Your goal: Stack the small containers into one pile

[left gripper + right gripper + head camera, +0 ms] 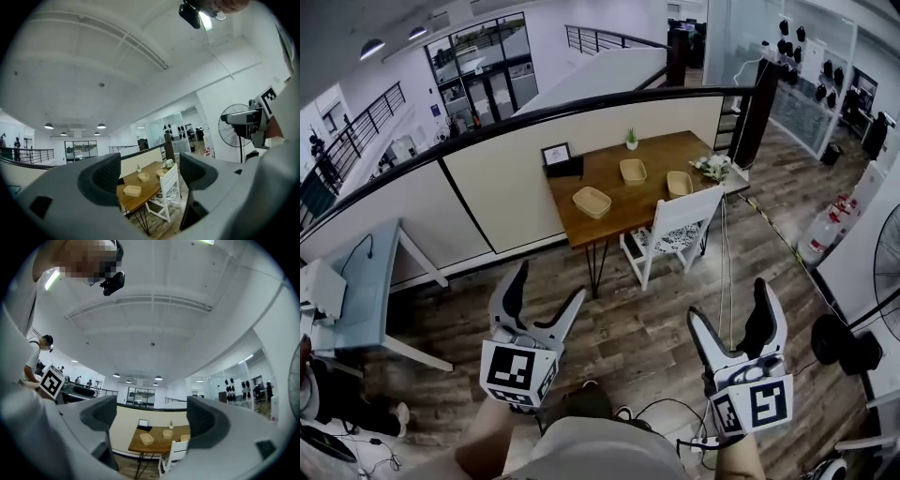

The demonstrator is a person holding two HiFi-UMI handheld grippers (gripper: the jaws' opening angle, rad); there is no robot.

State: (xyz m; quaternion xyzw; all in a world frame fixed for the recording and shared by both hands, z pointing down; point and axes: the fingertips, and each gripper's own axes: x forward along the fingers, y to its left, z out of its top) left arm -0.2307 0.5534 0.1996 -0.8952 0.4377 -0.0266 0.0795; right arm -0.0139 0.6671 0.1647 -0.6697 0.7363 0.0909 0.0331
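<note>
Three small tan containers sit apart on a wooden table (619,217) across the floor: one at the left (592,202), one at the back (633,171), one at the right (679,183). The left gripper (549,283) and the right gripper (728,305) are held well short of the table, both open with nothing between their jaws. In the left gripper view the open left gripper (150,176) frames the containers (132,190) far off. The right gripper view shows the same through the open right gripper (152,420), with the left container (146,438) in the distance.
A white chair (670,234) stands at the table's near side. On the table are a small plant (631,139), a framed sign (556,154) and flowers (712,167). A low wall with a black rail (487,178) runs behind it. A light desk (366,281) is at the left, a black fan (839,342) at the right.
</note>
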